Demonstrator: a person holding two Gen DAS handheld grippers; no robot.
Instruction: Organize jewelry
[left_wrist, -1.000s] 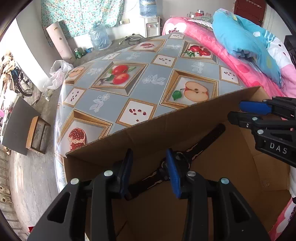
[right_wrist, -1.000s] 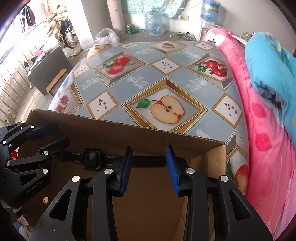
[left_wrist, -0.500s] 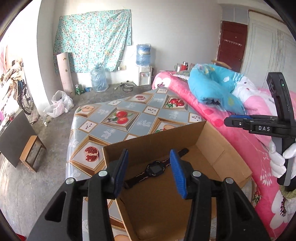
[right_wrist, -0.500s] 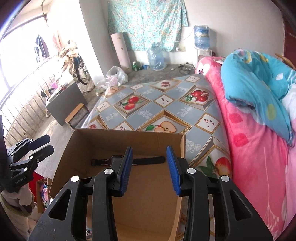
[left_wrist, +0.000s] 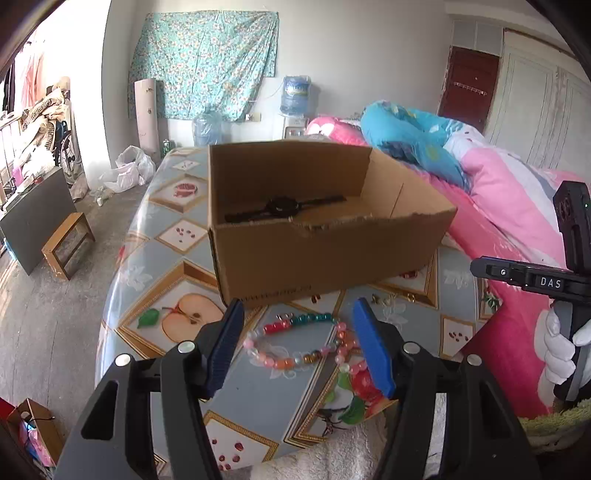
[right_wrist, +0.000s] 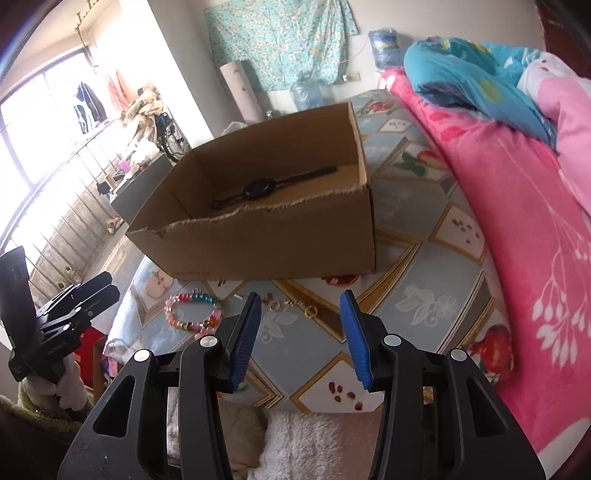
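Note:
A black wristwatch (left_wrist: 282, 206) (right_wrist: 258, 189) lies flat inside the open cardboard box (left_wrist: 325, 254) (right_wrist: 280, 236) on the table. In front of the box a bracelet of coloured beads (left_wrist: 299, 341) (right_wrist: 192, 312) rests on the tablecloth, with small gold rings and earrings (right_wrist: 291, 304) beside it. My left gripper (left_wrist: 299, 347) hovers over the bracelet, jaws opening, nothing between them. My right gripper (right_wrist: 301, 328) hangs above the small gold pieces, jaws opening and empty. Each gripper shows in the other's view, held by a white-gloved hand (left_wrist: 561, 347).
The table wears a fruit-patterned cloth (left_wrist: 173, 325). A bed with pink and blue quilts (right_wrist: 517, 184) runs along the right side. A small wooden stool (left_wrist: 68, 243), a dark board and bags stand on the floor to the left. A fluffy cloth (right_wrist: 303, 443) lies at the near edge.
Both grippers have pulled back out of the box toward the near table edge, leaving the watch inside. Their jaws stand wider. The bracelet and gold pieces have come into view.

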